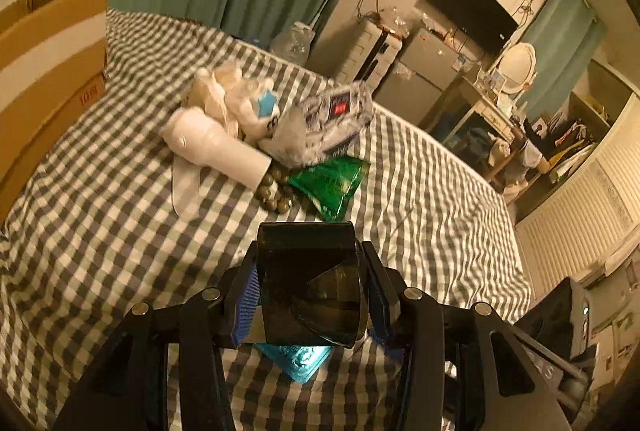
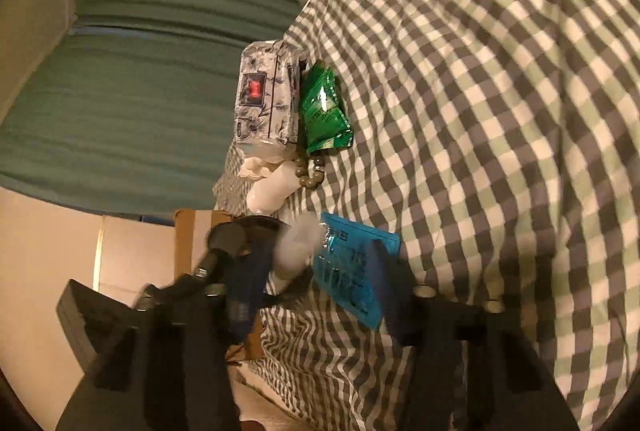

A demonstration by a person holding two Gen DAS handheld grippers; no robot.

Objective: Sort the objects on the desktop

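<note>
My left gripper [image 1: 310,287] is closed on a dark, smoke-tinted translucent box [image 1: 310,283], pinched across its width by the blue pads [image 1: 245,305], its long axis running straight out ahead of me, lifted off the checked bedspread [image 1: 120,231]. Under it, at six o'clock, a blue foil packet [image 1: 298,357] lies flat on the cloth.

Out past the box's front edge, at twelve o'clock, sits the pile: green snack packet [image 1: 330,185], bead bracelet [image 1: 276,191], white tube-shaped bottle [image 1: 216,145] pointing toward four o'clock, a floral tissue pack [image 1: 336,115] behind.

The relation that matters, I reckon: the cardboard carton [image 1: 48,71] stands at ten o'clock from my left gripper, well apart, so the box likely swings left and up.

My right gripper [image 2: 316,267] is spread wide, holding nothing; the blue foil packet [image 2: 352,267] lies between its fingers, long axis toward five o'clock. The left gripper is blurred at its nine o'clock.
</note>
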